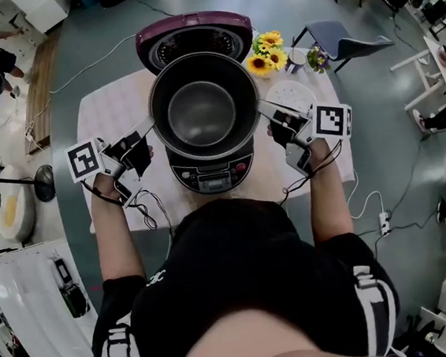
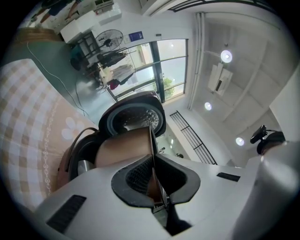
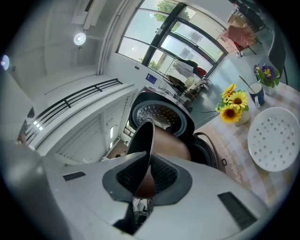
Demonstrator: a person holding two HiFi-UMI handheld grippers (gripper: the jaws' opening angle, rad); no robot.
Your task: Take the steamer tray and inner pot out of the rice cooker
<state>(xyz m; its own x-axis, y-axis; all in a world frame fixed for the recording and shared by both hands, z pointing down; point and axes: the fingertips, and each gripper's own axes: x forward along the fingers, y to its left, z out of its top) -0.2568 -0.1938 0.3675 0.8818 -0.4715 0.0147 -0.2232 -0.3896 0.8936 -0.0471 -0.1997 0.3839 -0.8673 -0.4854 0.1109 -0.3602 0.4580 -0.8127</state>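
Clamped on opposite rim edges of the inner pot [image 1: 204, 108]: left gripper [image 1: 151, 126] and right gripper [image 1: 262, 107]. Hanging level directly above the rice cooker [image 1: 211, 175], midway between both.

The cloth-covered table [image 1: 112, 106] bears the rice cooker [image 1: 211, 175], a white steamer tray [image 1: 292, 95] and sunflowers [image 1: 266, 53].

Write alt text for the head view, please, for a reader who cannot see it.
Seen from above, a person holds the inner pot by its rim, left tongs and right tongs shut on opposite sides, above the rice cooker with its lid open. The white steamer tray lies on the table to the right, beside sunflowers.
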